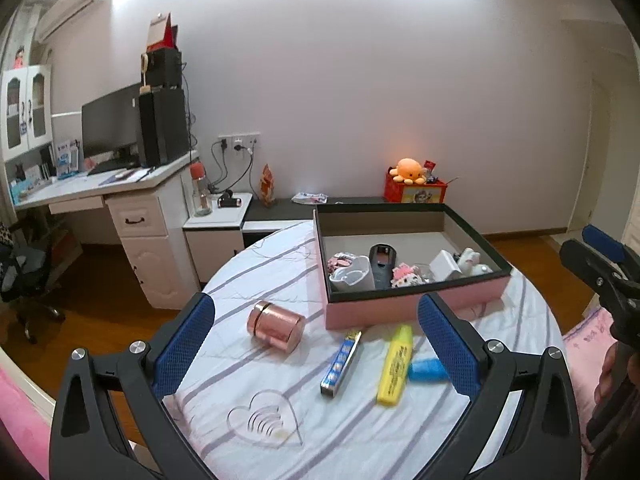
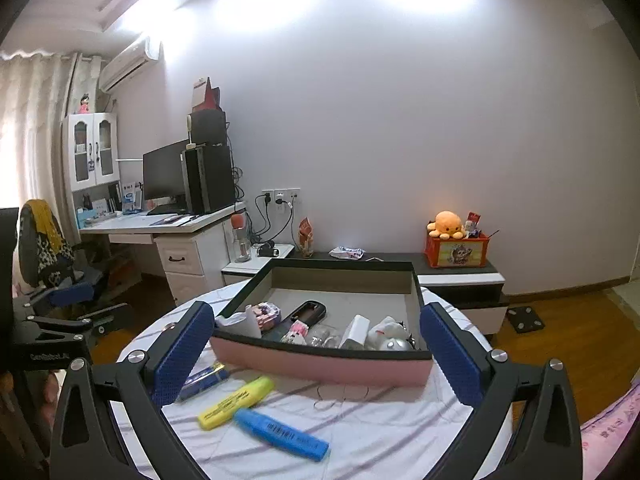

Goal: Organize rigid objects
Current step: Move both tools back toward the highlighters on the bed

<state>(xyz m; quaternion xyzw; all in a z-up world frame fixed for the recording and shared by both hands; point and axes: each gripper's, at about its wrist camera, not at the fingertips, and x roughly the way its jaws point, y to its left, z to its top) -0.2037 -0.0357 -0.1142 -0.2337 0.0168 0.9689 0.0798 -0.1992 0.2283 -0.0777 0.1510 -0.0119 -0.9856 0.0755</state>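
A pink box with a black rim (image 1: 400, 308) (image 2: 320, 364) stands on the round table's striped cloth (image 1: 360, 440). It holds a white cup (image 1: 352, 278), a black case (image 1: 383, 266), a white charger (image 1: 444, 266) and small toys. On the cloth in front of it lie a rose-gold jar (image 1: 276, 326), a blue and yellow tube (image 1: 340, 362) (image 2: 204, 380), a yellow highlighter (image 1: 396, 364) (image 2: 236, 402), a blue highlighter (image 1: 426, 370) (image 2: 280, 434) and a clear heart-shaped piece (image 1: 264, 420). My left gripper (image 1: 316, 304) hangs open and empty above these loose items. My right gripper (image 2: 317, 309) is open and empty before the box.
A white desk (image 1: 120, 188) with monitor and computer tower stands at the left, an office chair (image 2: 52, 264) beside it. A low dark cabinet (image 2: 460, 276) along the wall carries a red box with an orange plush (image 2: 448, 224). Pink bedding (image 1: 592, 340) borders the table's right side.
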